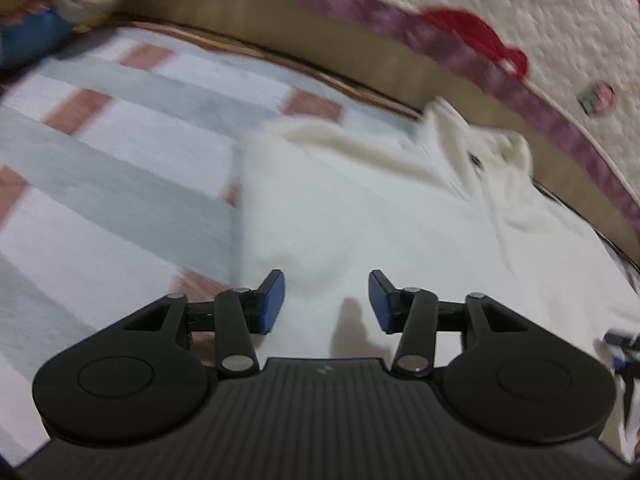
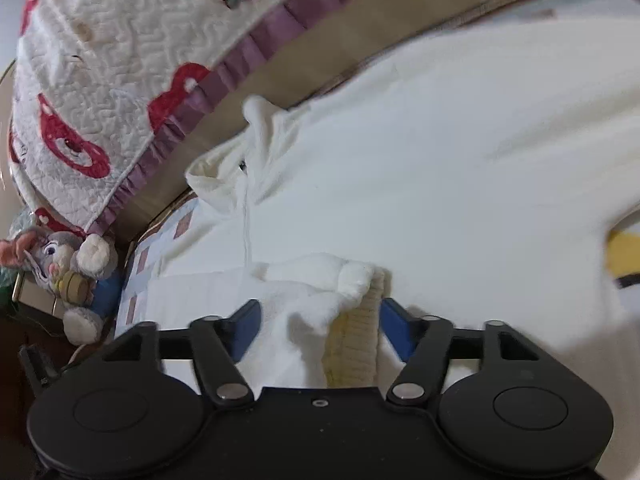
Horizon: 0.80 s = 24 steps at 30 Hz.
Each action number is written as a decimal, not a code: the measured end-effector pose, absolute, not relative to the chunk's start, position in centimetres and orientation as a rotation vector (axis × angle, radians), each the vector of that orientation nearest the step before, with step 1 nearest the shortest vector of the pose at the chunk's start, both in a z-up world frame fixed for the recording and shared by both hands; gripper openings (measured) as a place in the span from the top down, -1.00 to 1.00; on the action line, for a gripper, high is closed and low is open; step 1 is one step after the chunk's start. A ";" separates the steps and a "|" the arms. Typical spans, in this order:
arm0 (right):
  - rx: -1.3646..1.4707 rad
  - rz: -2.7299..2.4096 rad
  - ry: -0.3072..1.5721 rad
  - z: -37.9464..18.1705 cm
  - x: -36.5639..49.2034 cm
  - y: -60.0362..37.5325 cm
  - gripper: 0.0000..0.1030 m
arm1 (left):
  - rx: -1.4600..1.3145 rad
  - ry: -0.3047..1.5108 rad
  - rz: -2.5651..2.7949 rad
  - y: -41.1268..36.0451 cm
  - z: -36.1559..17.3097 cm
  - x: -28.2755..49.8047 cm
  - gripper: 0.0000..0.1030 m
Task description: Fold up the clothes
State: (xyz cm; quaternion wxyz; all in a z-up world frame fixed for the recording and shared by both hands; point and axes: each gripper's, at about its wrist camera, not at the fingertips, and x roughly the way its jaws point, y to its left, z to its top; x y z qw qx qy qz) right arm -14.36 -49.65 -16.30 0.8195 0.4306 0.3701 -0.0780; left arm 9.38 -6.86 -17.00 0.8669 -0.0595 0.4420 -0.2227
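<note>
A cream-white hoodie [image 1: 380, 216] lies spread flat on a striped bedspread [image 1: 120, 168], its hood and drawstring [image 1: 492, 168] toward the far bed frame. My left gripper [image 1: 326, 302] hovers over the hoodie's lower body with its blue pads apart and nothing between them. In the right wrist view the hoodie [image 2: 440, 152] fills the frame. A bunched sleeve with a ribbed yellowish cuff [image 2: 354, 340] lies between the wide-spread pads of my right gripper [image 2: 320, 330]. The pads stand beside the cloth and do not pinch it.
A tan bed frame [image 1: 320, 40] and a quilted white blanket with a purple ruffle [image 2: 120, 80] border the far side. A plush rabbit [image 2: 68, 268] sits at the bed's corner. Something yellow and black [image 2: 624, 256] shows under the hoodie's right edge.
</note>
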 end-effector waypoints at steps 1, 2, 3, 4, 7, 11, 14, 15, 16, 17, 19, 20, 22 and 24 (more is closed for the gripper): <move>0.900 -0.195 0.803 -17.0 -13.8 -49.2 -0.45 | -0.141 0.915 -0.443 -6.0 -16.9 9.7 -0.07; 0.852 -0.209 0.783 -17.1 -13.3 -48.3 -0.44 | -0.164 0.910 -0.425 -5.2 -16.9 10.0 -0.07; 0.793 -0.210 0.760 -16.8 -12.8 -47.4 -0.23 | -0.188 0.904 -0.408 -4.3 -16.9 10.3 -0.07; 0.744 -0.192 0.759 -16.4 -12.2 -46.7 0.36 | -0.211 0.899 -0.391 -3.4 -16.9 10.6 -0.03; 0.580 -0.097 0.700 -13.2 -10.4 -44.8 0.38 | -0.215 0.825 -0.351 -1.9 -15.9 10.4 0.00; 0.097 -0.080 0.481 -3.1 -9.1 -42.4 0.38 | -0.223 0.799 -0.378 -1.9 -15.2 10.5 -0.03; -0.001 -0.069 0.501 -0.6 -7.2 -43.3 0.36 | -0.230 0.834 -0.408 -2.7 -15.9 11.0 -0.07; 0.022 -0.062 0.534 -0.8 -6.5 -44.0 0.36 | -0.231 0.853 -0.416 -3.0 -16.3 11.0 -0.07; 0.017 -0.074 0.574 -2.1 -6.1 -44.0 0.36 | -0.233 0.871 -0.421 -3.3 -16.7 11.0 -0.07; 0.012 -0.086 0.614 -3.4 -5.6 -44.1 0.36 | -0.237 0.890 -0.427 -3.6 -17.1 11.0 -0.10; 0.006 -0.110 0.688 -6.1 -4.8 -44.4 0.36 | -0.247 0.928 -0.436 -3.8 -18.0 11.0 -0.13; 0.019 -0.121 0.702 -7.2 -4.7 -44.7 0.35 | -0.251 0.943 -0.439 -4.0 -18.3 11.0 -0.14; 0.058 -0.147 0.715 -9.0 -4.5 -45.5 0.35 | -0.253 0.964 -0.447 -4.2 -18.8 11.0 -0.17; 0.108 -0.174 0.713 -9.9 -4.4 -46.4 0.35 | -0.242 0.980 -0.464 -4.6 -19.2 10.9 -0.26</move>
